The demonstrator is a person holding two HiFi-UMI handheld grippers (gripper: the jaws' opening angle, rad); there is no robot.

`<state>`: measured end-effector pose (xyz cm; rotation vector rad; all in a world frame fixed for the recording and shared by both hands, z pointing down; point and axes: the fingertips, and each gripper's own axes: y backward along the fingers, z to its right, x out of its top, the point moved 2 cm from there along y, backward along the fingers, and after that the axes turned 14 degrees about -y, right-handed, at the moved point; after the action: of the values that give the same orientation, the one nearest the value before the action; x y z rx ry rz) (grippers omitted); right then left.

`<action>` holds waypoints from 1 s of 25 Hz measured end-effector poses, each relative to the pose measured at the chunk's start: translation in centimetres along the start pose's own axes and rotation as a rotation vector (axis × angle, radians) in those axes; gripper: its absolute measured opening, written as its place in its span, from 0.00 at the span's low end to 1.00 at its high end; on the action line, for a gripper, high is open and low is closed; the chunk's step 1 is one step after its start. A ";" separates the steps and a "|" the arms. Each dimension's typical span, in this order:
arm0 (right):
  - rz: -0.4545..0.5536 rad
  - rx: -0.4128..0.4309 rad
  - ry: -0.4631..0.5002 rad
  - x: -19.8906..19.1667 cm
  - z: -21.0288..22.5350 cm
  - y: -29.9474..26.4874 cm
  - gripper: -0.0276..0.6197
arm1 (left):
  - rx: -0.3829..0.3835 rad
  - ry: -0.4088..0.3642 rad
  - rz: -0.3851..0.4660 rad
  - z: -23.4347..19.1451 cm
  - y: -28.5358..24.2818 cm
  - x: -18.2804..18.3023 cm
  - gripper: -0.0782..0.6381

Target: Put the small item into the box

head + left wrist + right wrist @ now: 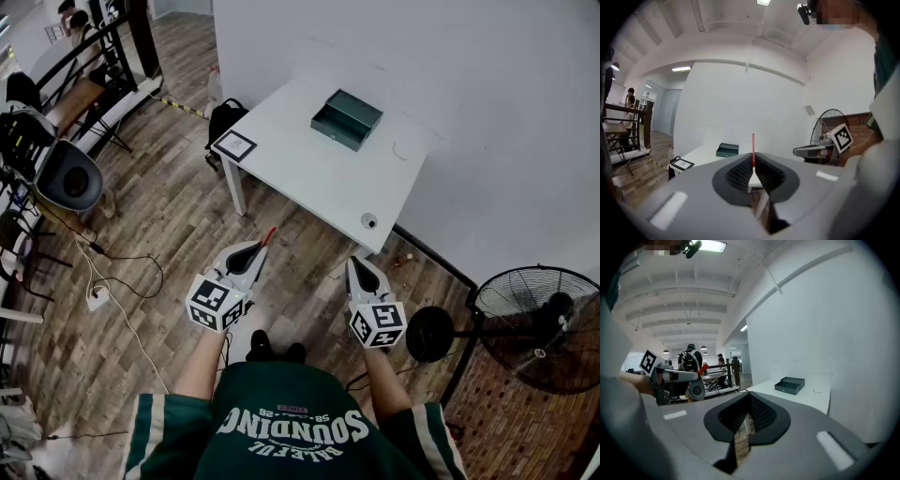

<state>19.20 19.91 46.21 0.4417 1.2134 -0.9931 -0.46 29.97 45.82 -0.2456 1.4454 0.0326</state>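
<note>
Table (309,173) w/ box (347,118); left tool (260,247) pinches red stick (269,233) (right tool (356,263) closed).

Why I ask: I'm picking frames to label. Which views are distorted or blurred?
Head view: sharp, evenly lit, mildly bent edges. Left gripper view: fisheye, dark corners, left gripper body soft, red stick crisp. Right gripper view: same fisheye, right gripper soft, ceiling lamp glaring.
</note>
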 end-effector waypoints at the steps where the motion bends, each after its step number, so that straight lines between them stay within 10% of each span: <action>1: 0.003 0.003 0.006 0.2 -0.1 -0.3 0.05 | 0.002 -0.003 0.003 -0.3 -0.1 0.1 0.20; 25: 0.026 -0.082 -0.050 0.3 -1.7 -5.8 0.05 | -0.085 -0.015 0.020 -8.1 -2.6 -1.6 0.20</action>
<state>13.46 17.96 46.56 0.3652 1.1966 -0.9234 -8.11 26.18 46.90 -0.3004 1.4332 0.1122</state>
